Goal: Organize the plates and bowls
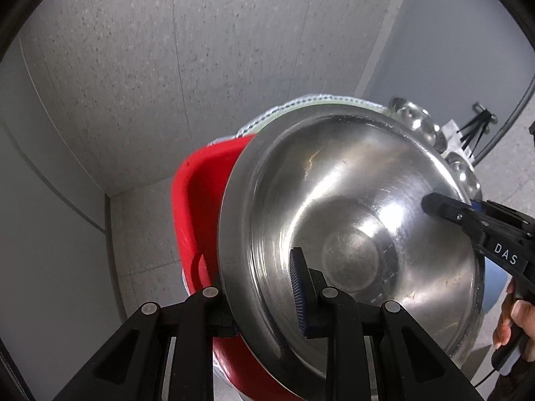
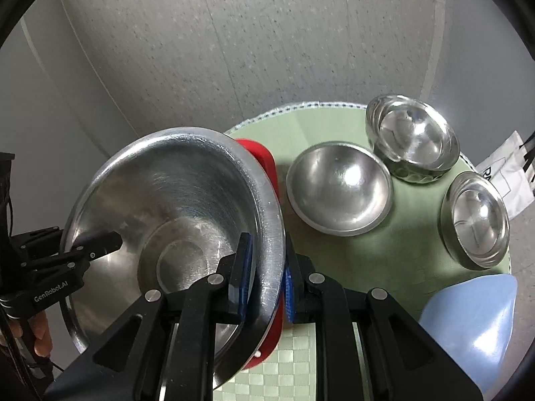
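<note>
I hold the big steel bowl (image 2: 174, 220) tilted over the red dish (image 2: 267, 167) at the counter (image 2: 334, 267) edge. I'd keep both grips level and lower it evenly so it seats. My right gripper (image 2: 267, 270) and left gripper (image 1: 264, 300) each pinch opposite rims, fingers narrowed onto the wall.

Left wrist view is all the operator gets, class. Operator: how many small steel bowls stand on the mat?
Observer: Three small steel bowls, all apart from the big bowl.
Operator: What else lies there?
Observer: A pale blue plate at the green mat's near edge.
Operator: Is the right tool gripping?
Observer: Yes, the right tool clamps the big bowl's rim, one finger inside, one outside.
</note>
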### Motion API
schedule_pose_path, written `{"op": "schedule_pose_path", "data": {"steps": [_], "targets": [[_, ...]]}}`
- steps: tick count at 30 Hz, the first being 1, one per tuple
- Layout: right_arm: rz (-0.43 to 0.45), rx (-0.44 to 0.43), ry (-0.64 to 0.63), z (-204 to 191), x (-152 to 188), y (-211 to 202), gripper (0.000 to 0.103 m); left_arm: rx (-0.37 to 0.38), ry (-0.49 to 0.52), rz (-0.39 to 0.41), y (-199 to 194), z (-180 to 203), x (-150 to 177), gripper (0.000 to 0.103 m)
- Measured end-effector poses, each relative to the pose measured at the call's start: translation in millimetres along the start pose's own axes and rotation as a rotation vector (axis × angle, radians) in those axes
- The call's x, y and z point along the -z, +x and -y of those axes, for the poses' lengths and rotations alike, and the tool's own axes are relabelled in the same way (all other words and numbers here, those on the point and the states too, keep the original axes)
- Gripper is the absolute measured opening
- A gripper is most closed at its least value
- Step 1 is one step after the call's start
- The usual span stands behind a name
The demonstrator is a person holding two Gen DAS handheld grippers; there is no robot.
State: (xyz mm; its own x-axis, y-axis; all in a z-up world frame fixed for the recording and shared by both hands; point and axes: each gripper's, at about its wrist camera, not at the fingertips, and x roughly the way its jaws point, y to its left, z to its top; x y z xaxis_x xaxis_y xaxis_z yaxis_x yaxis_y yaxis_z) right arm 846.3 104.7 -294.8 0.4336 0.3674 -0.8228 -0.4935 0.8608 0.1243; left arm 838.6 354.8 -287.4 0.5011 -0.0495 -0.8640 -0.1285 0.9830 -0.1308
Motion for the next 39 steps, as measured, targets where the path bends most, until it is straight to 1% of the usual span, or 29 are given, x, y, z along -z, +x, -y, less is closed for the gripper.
{"op": "schedule_pose_path", "data": {"steps": [5,7,10,11,12,13,15,16,17,18,19,20,23,24,26,28,29,30,32,34,35,37,39], "targets": [[-0.013,0.051,-0.017,-9,3,13,0.019,-0.009,0.008,-0.039,15,-23,5,0.021],[-0.011,0.083,-0.026,-10,3,16,0.019,-0.010,0.015,-0.051,22,-20,1,0.021],[-0.031,0.097,-0.019,-11,6,24,0.020,-0.021,0.027,-0.061,26,-13,-1,0.022],[-0.036,0.093,-0.014,-9,7,27,0.020,-0.023,0.025,-0.062,26,-16,0,0.024],[-0.042,0.095,-0.010,-8,7,30,0.021,-0.026,0.024,-0.061,27,-10,-5,0.026],[-0.046,0.099,-0.010,-9,9,33,0.022,-0.035,0.028,-0.055,24,-9,-3,0.028],[-0.044,0.092,-0.010,-8,11,36,0.025,-0.043,0.036,-0.054,33,1,-8,0.031],[-0.049,0.082,-0.002,-7,12,37,0.026,-0.045,0.042,-0.054,30,6,-5,0.034],[-0.054,0.072,0.005,-7,13,38,0.029,-0.056,0.048,-0.055,28,7,-4,0.035],[-0.050,0.065,0.007,-7,14,37,0.037,-0.052,0.046,-0.053,26,8,-2,0.040],[-0.040,0.053,0.006,-7,15,34,0.041,-0.048,0.041,-0.052,29,21,-6,0.046],[-0.032,0.043,0.006,-8,16,30,0.046,-0.052,0.030,-0.051,22,30,-6,0.055],[0.006,0.018,0.007,-7,17,13,0.050,-0.116,0.016,-0.013,5,47,-6,0.069],[0.017,0.015,0.009,-5,17,7,0.058,-0.140,0.019,0.004,1,56,-6,0.074],[0.049,0.005,0.019,1,20,-6,0.064,-0.200,0.033,0.057,-12,66,-4,0.091],[0.067,-0.010,0.029,11,25,-20,0.064,-0.281,0.051,0.107,-25,79,-2,0.095],[0.081,-0.017,0.033,18,27,-27,0.064,-0.310,0.052,0.120,-31,87,0,0.094],[0.090,-0.020,0.036,23,30,-33,0.064,-0.320,0.048,0.135,-36,92,1,0.094],[0.115,-0.020,0.049,44,37,-52,0.064,-0.307,0.046,0.166,-44,113,1,0.094],[0.139,-0.001,0.060,65,43,-69,0.065,-0.248,0.059,0.188,-55,142,3,0.094],[0.149,0.011,0.065,82,46,-78,0.065,-0.218,0.065,0.200,-57,162,4,0.094],[0.170,0.047,0.081,115,56,-98,0.066,-0.174,0.081,0.212,-63,190,8,0.095],[0.167,0.085,0.096,142,64,-112,0.072,-0.109,0.108,0.205,-62,229,12,0.095]]}}
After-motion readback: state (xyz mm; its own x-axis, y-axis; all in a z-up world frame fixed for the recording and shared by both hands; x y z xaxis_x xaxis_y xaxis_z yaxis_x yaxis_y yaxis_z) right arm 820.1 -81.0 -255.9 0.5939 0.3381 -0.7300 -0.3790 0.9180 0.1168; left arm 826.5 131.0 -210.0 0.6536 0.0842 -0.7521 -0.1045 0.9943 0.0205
